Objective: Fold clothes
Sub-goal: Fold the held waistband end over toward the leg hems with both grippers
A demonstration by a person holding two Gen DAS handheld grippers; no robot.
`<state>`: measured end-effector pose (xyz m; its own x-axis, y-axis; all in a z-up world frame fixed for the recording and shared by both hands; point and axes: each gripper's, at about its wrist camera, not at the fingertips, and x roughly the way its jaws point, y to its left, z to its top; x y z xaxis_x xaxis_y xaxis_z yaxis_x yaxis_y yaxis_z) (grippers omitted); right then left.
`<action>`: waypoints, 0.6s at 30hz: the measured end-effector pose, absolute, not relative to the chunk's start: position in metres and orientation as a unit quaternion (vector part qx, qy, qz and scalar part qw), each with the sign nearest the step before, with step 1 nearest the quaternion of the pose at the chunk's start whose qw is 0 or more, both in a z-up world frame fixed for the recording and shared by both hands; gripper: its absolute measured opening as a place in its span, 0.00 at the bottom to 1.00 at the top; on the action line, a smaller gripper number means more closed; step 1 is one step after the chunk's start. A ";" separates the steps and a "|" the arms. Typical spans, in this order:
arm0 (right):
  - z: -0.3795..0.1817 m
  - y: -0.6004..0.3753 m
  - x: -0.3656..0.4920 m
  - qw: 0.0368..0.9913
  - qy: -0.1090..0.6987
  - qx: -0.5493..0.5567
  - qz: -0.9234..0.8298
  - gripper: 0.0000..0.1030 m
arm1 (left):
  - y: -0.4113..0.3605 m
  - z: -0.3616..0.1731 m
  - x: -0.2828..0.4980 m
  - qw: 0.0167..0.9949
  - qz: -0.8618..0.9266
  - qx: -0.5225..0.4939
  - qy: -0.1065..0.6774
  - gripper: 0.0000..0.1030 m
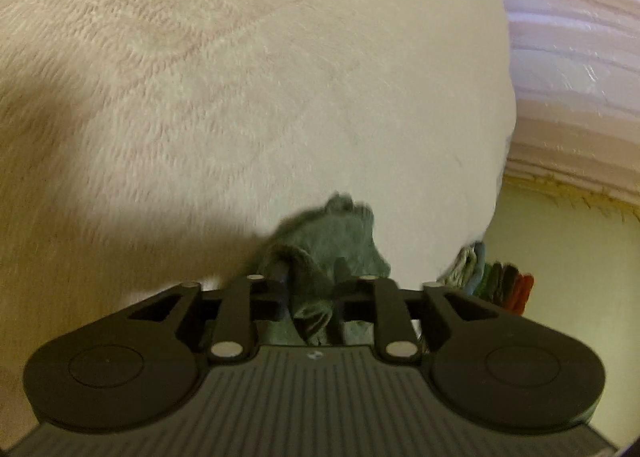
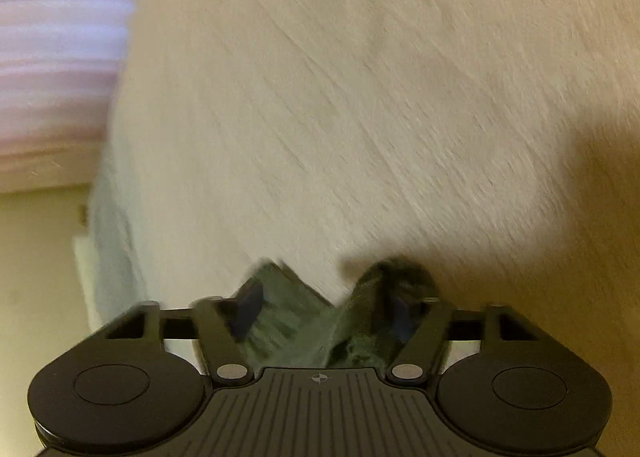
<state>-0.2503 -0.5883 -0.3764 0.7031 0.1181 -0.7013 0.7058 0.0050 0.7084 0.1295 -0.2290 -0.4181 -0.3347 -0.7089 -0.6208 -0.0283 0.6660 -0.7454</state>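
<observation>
Currently grey-green knit fabric garment bunched on cream fuzzy blanket, near its edge. Left gripper jaws part-open, fabric between fingers, grip not clear. Right gripper jaws spread wide, released, same fabric lying loose between fingers. Both views motion-blurred. Coloured folded pile beyond blanket edge.

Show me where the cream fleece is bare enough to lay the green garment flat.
Bare cream fleece runs ahead of both grippers, up to its edge beside the pink striped cloth. Crowded only close in, where the green garment bunches between the jaws, and near the coloured stack.
</observation>
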 end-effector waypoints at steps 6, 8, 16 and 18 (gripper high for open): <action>-0.349 -0.574 -0.266 0.734 0.291 0.574 -0.215 0.66 | -0.236 -0.390 0.146 0.574 -0.381 -0.229 0.688 0.43; -0.344 -0.566 -0.270 0.762 0.306 0.534 -0.203 0.66 | -0.233 -0.376 0.140 0.595 -0.411 -0.189 0.665 0.41; -0.356 -0.529 -0.250 0.812 0.422 0.376 -0.148 0.53 | -0.244 -0.358 0.099 0.592 -0.520 -0.037 0.615 0.30; -0.366 -0.526 -0.242 0.815 0.433 0.354 -0.150 0.53 | -0.255 -0.359 0.087 0.596 -0.531 0.001 0.603 0.30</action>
<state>-0.2421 -0.5258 -0.3658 0.5792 0.0620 -0.8128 0.5523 0.7035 0.4472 0.0870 -0.2549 -0.3594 -0.2896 -0.6312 -0.7195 0.6342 0.4364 -0.6382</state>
